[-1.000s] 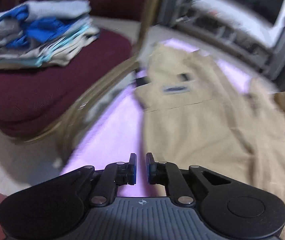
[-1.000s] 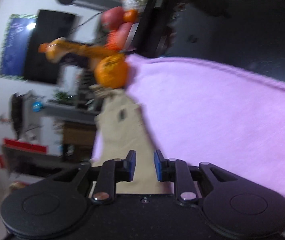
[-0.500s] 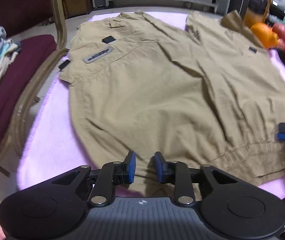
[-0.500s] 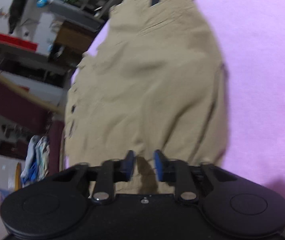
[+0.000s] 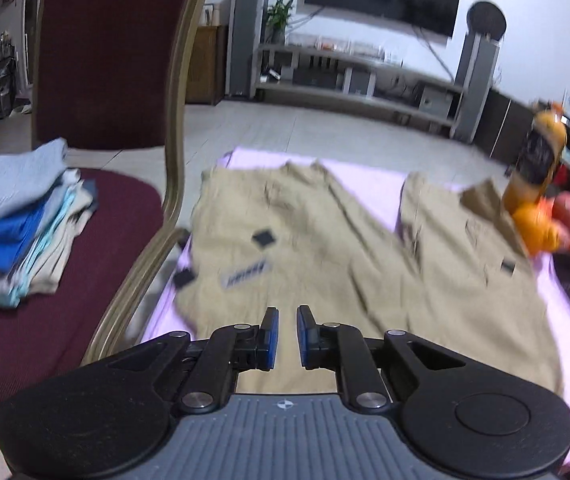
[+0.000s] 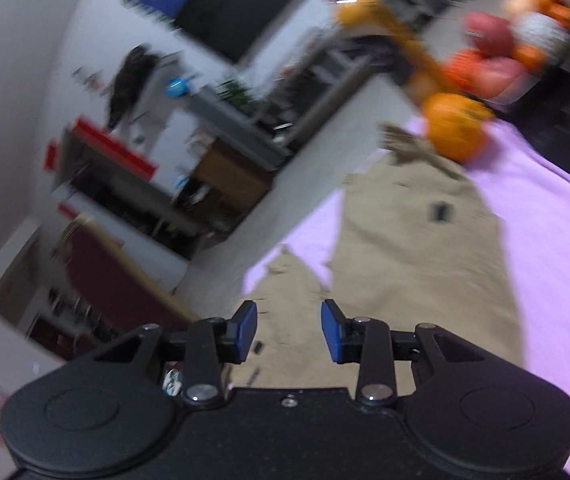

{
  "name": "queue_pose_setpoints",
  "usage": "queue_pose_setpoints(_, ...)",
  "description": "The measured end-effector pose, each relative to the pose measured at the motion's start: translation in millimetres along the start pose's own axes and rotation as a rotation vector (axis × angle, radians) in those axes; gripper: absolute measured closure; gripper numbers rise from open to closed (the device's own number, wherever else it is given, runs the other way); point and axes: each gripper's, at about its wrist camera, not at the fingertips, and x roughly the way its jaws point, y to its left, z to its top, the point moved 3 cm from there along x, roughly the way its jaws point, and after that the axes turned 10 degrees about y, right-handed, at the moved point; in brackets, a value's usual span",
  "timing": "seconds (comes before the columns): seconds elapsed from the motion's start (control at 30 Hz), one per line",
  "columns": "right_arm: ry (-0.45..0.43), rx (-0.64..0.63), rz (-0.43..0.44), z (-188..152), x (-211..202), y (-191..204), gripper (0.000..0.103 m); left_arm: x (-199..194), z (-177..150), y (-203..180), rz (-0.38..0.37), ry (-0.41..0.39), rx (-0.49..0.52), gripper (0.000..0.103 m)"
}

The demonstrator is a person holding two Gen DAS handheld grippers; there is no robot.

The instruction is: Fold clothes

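A khaki jacket [image 5: 365,280] lies spread flat on a lilac-covered table [image 5: 369,180]. My left gripper [image 5: 287,338] hovers over the jacket's near part. Its jaws stand a narrow gap apart and are closing, with nothing between them. In the blurred, rolled right wrist view the same jacket [image 6: 413,264] lies on the lilac cover [image 6: 557,240]. My right gripper [image 6: 289,332] hangs above it with its jaws opening wide and nothing between them. Neither gripper touches the cloth.
A maroon chair [image 5: 173,120] stands close to the table's left side and carries a stack of folded clothes [image 5: 21,216]. An orange bottle [image 5: 537,164] and fruit [image 5: 533,228] sit at the table's far right corner, beside the jacket's sleeve. An orange [image 6: 453,124] lies there too.
Both grippers rose away from the jacket's near hem. The left view tilted up to take in the chair and room. The right gripper rolled and its jaws widened.
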Motion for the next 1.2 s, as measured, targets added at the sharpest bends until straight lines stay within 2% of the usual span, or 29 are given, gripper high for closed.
queue_pose_setpoints(0.13, 0.029, -0.198, -0.046, 25, 41, 34, 0.07, 31, 31, 9, 0.011, -0.004, 0.006, 0.09)
queue_pose_setpoints(0.27, 0.086, -0.284, -0.083, 44, 92, 24, 0.071, 81, 45, 11, -0.027, 0.053, -0.001, 0.09)
queue_pose_setpoints(0.3, 0.118, -0.252, -0.082, 45, 106, 12, 0.073, 97, 45, 7, -0.018, 0.08, 0.017, 0.09)
queue_pose_setpoints(0.37, 0.181, -0.186, -0.081, 42, 138, -16, 0.076, 125, 42, -9, 0.058, 0.124, 0.104, 0.09)
queue_pose_setpoints(0.43, 0.232, -0.138, -0.035, 30, 165, -38, 0.08, 145, 44, -27, 0.093, 0.12, 0.195, 0.09)
queue_pose_setpoints(0.53, 0.334, -0.036, 0.076, 16, 205, -62, 0.08, 165, 53, -39, -0.011, 0.095, 0.197, 0.086)
queue_pose_setpoints(0.6, 0.383, 0.02, 0.121, 14, 224, -77, 0.079, 189, 55, -40, -0.051, 0.152, 0.149, 0.083)
queue_pose_setpoints(0.63, 0.369, 0.072, 0.122, 16, 224, -91, 0.079, 201, 53, -39, -0.044, 0.184, 0.128, 0.082)
queue_pose_setpoints(0.67, 0.355, 0.123, 0.123, 19, 224, -105, 0.083, 206, 51, -38, -0.027, 0.171, 0.131, 0.082)
queue_pose_setpoints(0.7, 0.341, 0.174, 0.123, 22, 224, -119, 0.103, 207, 50, -39, -0.013, 0.162, 0.155, 0.082)
queue_pose_setpoints(0.8, 0.288, 0.305, 0.104, 32, 219, -157, 0.103, 208, 50, -40, 0.055, 0.168, 0.182, 0.086)
queue_pose_setpoints(0.83, 0.246, 0.295, 0.047, 39, 206, -161, 0.102, 207, 50, -40, 0.084, 0.166, 0.185, 0.086)
queue_pose_setpoints(0.87, 0.205, 0.292, -0.007, 47, 193, -165, 0.098, 204, 50, -39, 0.101, 0.159, 0.182, 0.086)
queue_pose_setpoints(0.93, 0.127, 0.323, -0.1, 56, 162, -172, 0.094, 196, 53, -39, 0.115, 0.136, 0.172, 0.086)
queue_pose_setpoints(1.0, 0.059, 0.346, -0.165, 61, 128, -169, 0.087, 176, 59, -40, 0.096, 0.076, 0.162, 0.086)
queue_pose_setpoints(1.03, 0.034, 0.331, -0.201, 64, 110, -162, 0.087, 163, 62, -41, 0.087, 0.035, 0.158, 0.086)
queue_pose_setpoints(1.1, -0.018, 0.256, -0.248, 71, 71, -141, 0.084, 130, 65, -43, 0.072, -0.074, 0.154, 0.086)
queue_pose_setpoints(1.2, -0.115, 0.079, -0.239, 79, 4, -98, 0.078, 75, 60, -52, 0.0, -0.219, 0.147, 0.085)
